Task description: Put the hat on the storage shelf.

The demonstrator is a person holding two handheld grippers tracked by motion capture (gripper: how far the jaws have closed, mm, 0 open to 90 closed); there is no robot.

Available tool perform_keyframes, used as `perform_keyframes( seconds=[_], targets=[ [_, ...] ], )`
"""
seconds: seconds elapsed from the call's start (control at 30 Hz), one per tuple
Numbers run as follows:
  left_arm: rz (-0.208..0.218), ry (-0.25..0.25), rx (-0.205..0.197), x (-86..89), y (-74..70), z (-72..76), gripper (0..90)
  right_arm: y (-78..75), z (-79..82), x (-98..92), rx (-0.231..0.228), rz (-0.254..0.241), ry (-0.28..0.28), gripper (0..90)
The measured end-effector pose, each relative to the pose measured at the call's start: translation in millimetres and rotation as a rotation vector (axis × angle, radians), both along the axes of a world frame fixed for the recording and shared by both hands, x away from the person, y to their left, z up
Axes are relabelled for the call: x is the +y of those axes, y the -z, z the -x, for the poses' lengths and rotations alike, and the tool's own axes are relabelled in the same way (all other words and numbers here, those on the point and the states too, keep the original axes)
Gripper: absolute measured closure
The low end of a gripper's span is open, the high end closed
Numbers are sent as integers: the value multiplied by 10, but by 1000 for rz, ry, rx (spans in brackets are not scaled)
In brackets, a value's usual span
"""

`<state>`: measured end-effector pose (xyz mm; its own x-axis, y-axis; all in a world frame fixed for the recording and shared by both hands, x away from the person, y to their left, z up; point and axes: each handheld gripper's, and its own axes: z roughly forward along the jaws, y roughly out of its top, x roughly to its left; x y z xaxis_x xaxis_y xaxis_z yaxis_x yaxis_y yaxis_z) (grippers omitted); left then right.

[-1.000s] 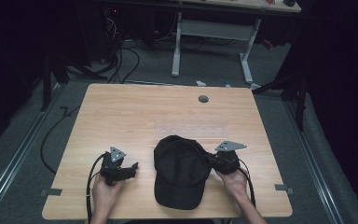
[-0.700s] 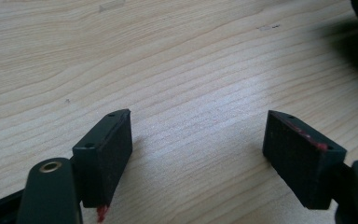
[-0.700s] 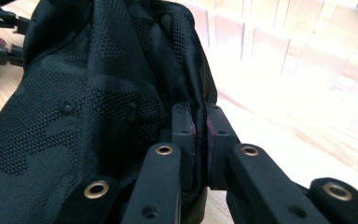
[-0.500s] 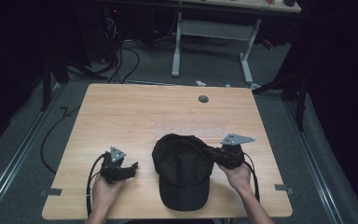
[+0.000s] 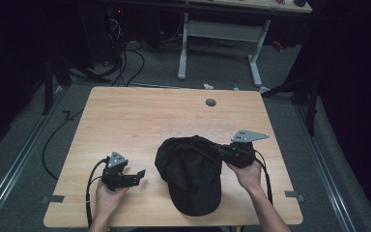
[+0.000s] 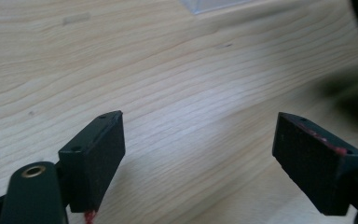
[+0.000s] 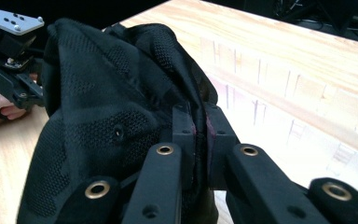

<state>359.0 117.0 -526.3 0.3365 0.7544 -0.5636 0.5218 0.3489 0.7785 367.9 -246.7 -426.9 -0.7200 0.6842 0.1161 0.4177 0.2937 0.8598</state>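
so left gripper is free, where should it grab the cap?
Probably the crown's near-left edge. The black cap lies with its brim toward the person, and the right gripper already pinches the crown's far right side. The left gripper sits open just to the cap's left, so come in sideways, low over the table, and pinch the soft mesh.

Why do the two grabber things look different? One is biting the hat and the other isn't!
The right gripper has its jaws pinched shut on the black cap, while the left gripper has its jaws wide apart with nothing between them. The right gripper is at the cap's edge; the left gripper sits apart from the cap, above the bare wooden table. Both are black and each is held in a hand.
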Motion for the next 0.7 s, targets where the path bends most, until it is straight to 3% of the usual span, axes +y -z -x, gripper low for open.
perform_keyframes(
  seconds=[0.17,0.3,0.4,0.57,0.7],
  targets=[
    [56,97,-6,-54,-112,88,145,-91,-3,-11,-15,-17,-11,856],
    [78,167,-5,-142,-198,138,131,-155,0,-27,-26,-33,-21,857],
    [71,215,-8,-210,-254,161,120,-217,2,-34,-43,-35,-29,857],
    [87,273,-11,-290,-330,181,129,-331,-4,-41,-69,-39,-36,857],
    [95,292,-15,-331,-371,185,144,-410,1,-38,-88,-47,-45,857]
  ],
)
